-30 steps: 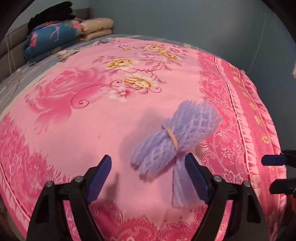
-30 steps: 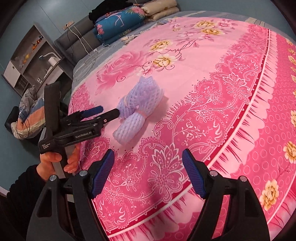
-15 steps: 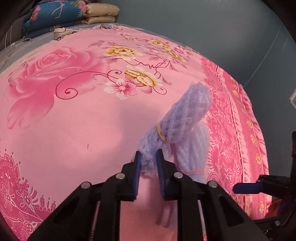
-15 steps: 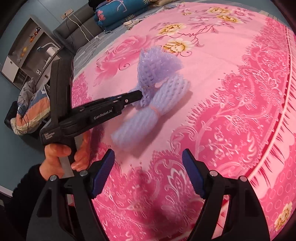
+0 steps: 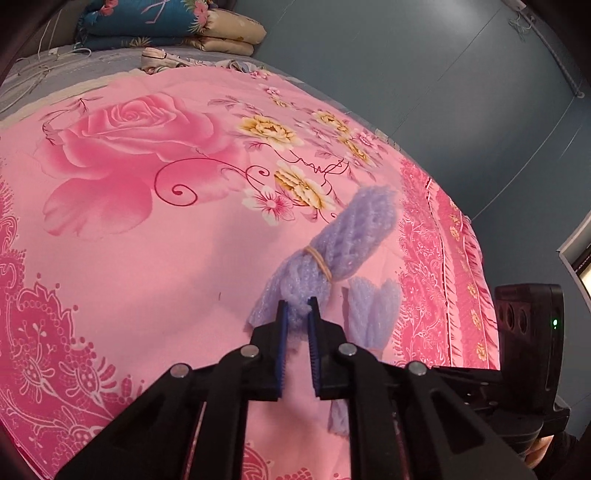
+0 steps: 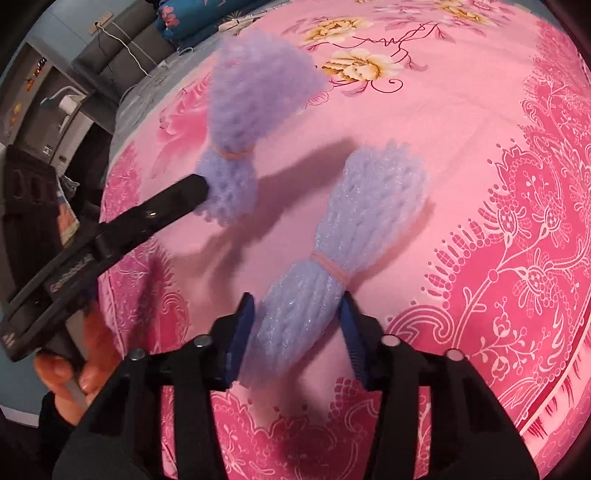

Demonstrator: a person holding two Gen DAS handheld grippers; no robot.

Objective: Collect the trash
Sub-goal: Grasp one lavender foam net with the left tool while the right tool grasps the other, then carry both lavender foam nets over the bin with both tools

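Two purple foam-net bundles, each tied with a rubber band, are over a pink floral bedspread (image 5: pixel 147 258). My left gripper (image 5: pixel 297 314) is shut on the near end of the first bundle (image 5: pixel 343 243) and holds it lifted above the bed; it also shows in the right wrist view (image 6: pixel 251 92). The second bundle (image 6: pixel 332 254) lies on the bedspread (image 6: pixel 480 147). My right gripper (image 6: pixel 297 321) is open, its blue pads on either side of that bundle's near end. The second bundle shows in the left wrist view (image 5: pixel 373 314), below the lifted one.
Folded quilts and pillows (image 5: pixel 166 22) lie at the head of the bed. A blue wall (image 5: pixel 443 74) is behind the bed. A shelf unit (image 6: pixel 40 92) and cables stand beside the bed on the left. The bed edge runs along the right.
My left gripper closed on the first bundle and lifted it off the bed. My right gripper moved in and partly closed around the near end of the second bundle.
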